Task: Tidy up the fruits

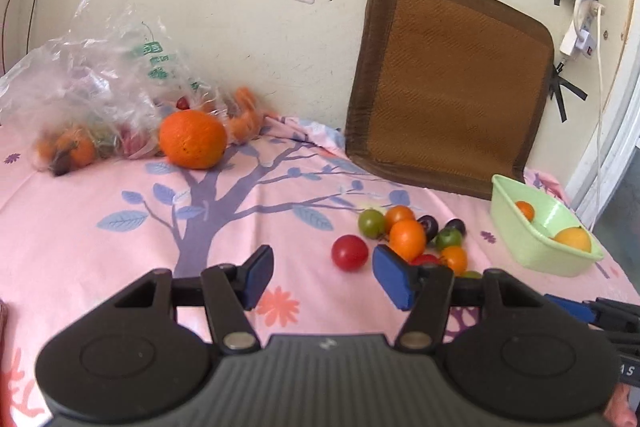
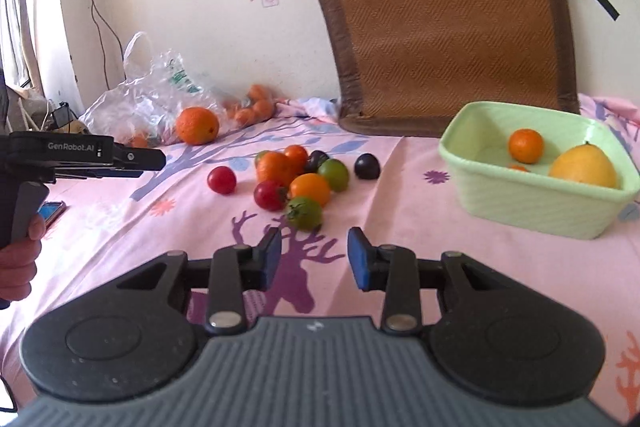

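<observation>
Closest to the right wrist camera, the right gripper [image 2: 314, 254] hangs over a pink bedsheet [image 2: 400, 227] printed with purple trees and deer, its blue-padded jaws spread apart and holding nothing. Just beyond its fingertips lies a green tomato [image 2: 305, 213] with a leafy stem cap, the nearest piece of a loose cluster of small fruits [image 2: 298, 177]: a glossy red one [image 2: 269, 195], several smooth orange ones, a second green one [image 2: 334, 174] and two dark purple ones, one [image 2: 367, 166] lying slightly apart on the right. A lone red fruit [image 2: 221, 179] sits a little to the left of the cluster.

In the left wrist view, the left gripper [image 1: 320, 277] is likewise wide open and empty, with that lone red fruit [image 1: 349, 252] just beyond its pads.

To the right of the cluster stands a pale green basin [image 2: 520, 203], ribbed on the outside, holding a small orange [image 2: 525, 145] and a bigger yellow fruit [image 2: 582, 167].

Farther back near the wall, a large dimpled orange [image 2: 197, 125] rests on the sheet against a crumpled clear plastic bag [image 2: 148, 95] with more orange fruit inside. A brown woven cushion [image 2: 444, 23] leans on the wall.
</observation>
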`<state>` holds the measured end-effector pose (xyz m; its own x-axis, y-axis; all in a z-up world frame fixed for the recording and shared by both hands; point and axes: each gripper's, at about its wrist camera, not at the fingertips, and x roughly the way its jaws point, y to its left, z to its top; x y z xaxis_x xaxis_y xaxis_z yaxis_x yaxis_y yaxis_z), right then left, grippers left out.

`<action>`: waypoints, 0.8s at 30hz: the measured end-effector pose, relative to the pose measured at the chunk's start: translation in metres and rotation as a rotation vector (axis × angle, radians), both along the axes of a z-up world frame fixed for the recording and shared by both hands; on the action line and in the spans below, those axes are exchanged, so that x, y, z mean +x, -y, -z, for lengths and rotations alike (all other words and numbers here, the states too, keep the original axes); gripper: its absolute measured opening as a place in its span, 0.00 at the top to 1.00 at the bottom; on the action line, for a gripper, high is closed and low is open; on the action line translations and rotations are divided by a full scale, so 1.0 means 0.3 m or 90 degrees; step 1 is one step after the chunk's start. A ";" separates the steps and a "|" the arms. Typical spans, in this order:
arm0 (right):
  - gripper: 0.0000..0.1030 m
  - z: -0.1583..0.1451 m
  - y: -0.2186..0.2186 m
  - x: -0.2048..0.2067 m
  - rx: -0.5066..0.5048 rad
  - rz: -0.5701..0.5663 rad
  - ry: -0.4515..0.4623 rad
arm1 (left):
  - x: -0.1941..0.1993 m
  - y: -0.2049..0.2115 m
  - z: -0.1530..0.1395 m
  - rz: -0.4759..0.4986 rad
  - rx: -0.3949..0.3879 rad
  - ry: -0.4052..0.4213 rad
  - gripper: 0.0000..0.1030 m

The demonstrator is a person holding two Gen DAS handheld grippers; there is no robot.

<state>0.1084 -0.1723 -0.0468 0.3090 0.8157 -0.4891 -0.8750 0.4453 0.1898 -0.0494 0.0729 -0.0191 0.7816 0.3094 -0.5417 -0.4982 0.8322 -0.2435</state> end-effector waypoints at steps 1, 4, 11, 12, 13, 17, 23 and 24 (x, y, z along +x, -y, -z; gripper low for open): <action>0.62 0.001 -0.018 -0.007 -0.004 -0.005 0.006 | 0.007 -0.009 0.012 0.002 0.000 -0.004 0.45; 0.62 0.004 -0.064 -0.009 -0.022 -0.007 0.020 | 0.043 -0.029 0.042 0.026 -0.012 -0.010 0.45; 0.62 0.027 -0.141 0.040 -0.057 0.003 0.021 | 0.173 -0.030 0.085 0.074 -0.001 -0.032 0.48; 0.62 0.030 -0.148 0.048 -0.060 0.007 0.018 | 0.187 -0.037 0.094 0.071 -0.005 -0.038 0.49; 0.62 0.033 -0.155 0.056 -0.061 0.009 0.012 | 0.198 -0.042 0.104 0.068 -0.008 -0.043 0.49; 0.62 0.054 -0.185 0.082 -0.068 0.002 -0.016 | 0.213 -0.044 0.122 0.063 -0.010 -0.046 0.61; 0.72 0.051 -0.123 0.058 -0.052 0.001 -0.023 | 0.189 0.014 0.114 0.094 -0.017 -0.047 0.71; 0.71 0.050 -0.093 0.049 -0.049 0.007 -0.019 | 0.177 0.043 0.112 0.104 -0.020 -0.046 0.71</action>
